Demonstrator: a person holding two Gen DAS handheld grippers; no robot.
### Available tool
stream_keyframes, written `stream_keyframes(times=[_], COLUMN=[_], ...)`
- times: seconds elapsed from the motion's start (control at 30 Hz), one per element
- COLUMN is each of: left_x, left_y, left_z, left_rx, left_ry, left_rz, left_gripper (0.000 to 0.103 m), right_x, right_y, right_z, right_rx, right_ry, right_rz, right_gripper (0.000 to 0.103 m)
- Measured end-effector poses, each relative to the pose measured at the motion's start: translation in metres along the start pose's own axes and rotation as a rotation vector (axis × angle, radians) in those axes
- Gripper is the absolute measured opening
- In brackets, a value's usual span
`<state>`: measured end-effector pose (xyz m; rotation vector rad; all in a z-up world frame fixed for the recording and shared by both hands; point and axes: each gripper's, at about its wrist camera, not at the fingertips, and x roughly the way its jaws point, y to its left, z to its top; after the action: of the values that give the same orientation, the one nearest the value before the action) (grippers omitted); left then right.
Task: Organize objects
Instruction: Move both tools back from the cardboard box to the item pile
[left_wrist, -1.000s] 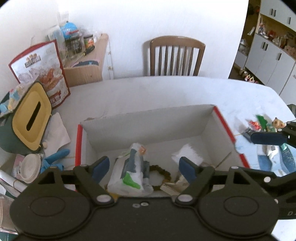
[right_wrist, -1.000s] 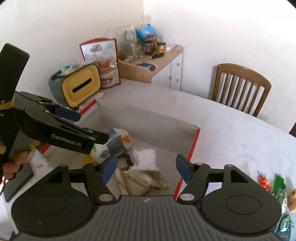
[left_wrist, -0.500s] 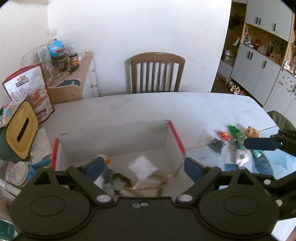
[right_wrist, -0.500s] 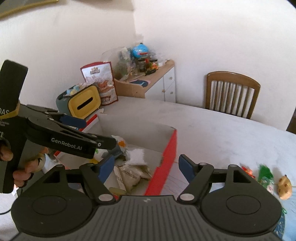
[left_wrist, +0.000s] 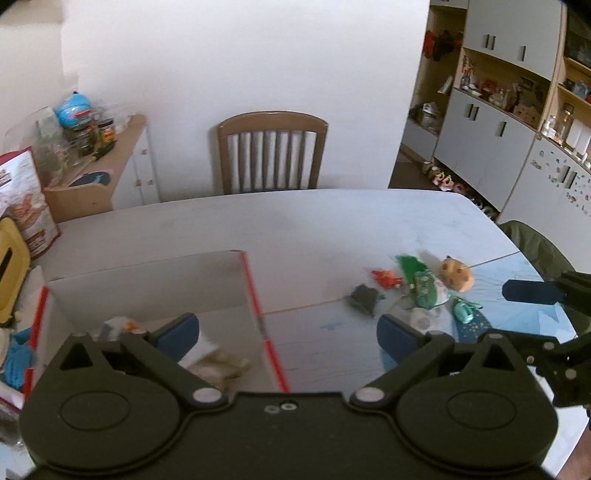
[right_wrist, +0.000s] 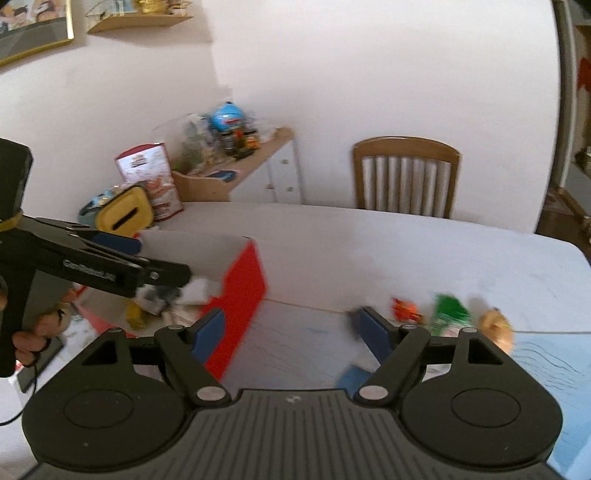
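2 tools, left (left_wrist: 286, 330) and right (right_wrist: 291, 328), gape empty; 1 box (left_wrist: 147, 280), 1 chair (left_wrist: 271, 151).

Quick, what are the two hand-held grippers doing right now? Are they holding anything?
Left hand-held gripper: open, holding nothing.
Right hand-held gripper: open, holding nothing.

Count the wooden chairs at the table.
1: a wooden chair stands at the table's far edge, against the white wall. Others may sit outside both views.
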<state>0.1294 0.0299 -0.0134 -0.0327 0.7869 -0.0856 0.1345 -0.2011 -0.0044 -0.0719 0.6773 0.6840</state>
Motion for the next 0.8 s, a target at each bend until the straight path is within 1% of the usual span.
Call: stream_keyframes(times=[0.23,0.47,0.67,0.8], left_x=[0.023,0.054,0.089,0.108], left_y=[-0.041,-0.08,-0.103,-0.115], left_z=[-0.003,-0.011,-0.021,-0.024], left_rx=[0.011,0.013,0.017,0.037], left_ry=[0.011,0.033,0.065,0.078], left_rz=[-0.048,-0.114,-0.115,-0.107], left_gripper=[0.102,0.102,0.102,0.102], right_x=[-0.007,-0.002,0.019,0.034], right_y=[-0.054,-0.101,-0.139,-0.158], right_z=[-0.025,-0.044,-0.06,-0.07], right_rx=[0.034,0.059,0.102,0.127], right_ry=[0.032,0.068,0.121,0.151], right_rz=[-0.076,-0.118,-0.142,-0.148], right_gripper=[0.08,0.079,0.079,0.079])
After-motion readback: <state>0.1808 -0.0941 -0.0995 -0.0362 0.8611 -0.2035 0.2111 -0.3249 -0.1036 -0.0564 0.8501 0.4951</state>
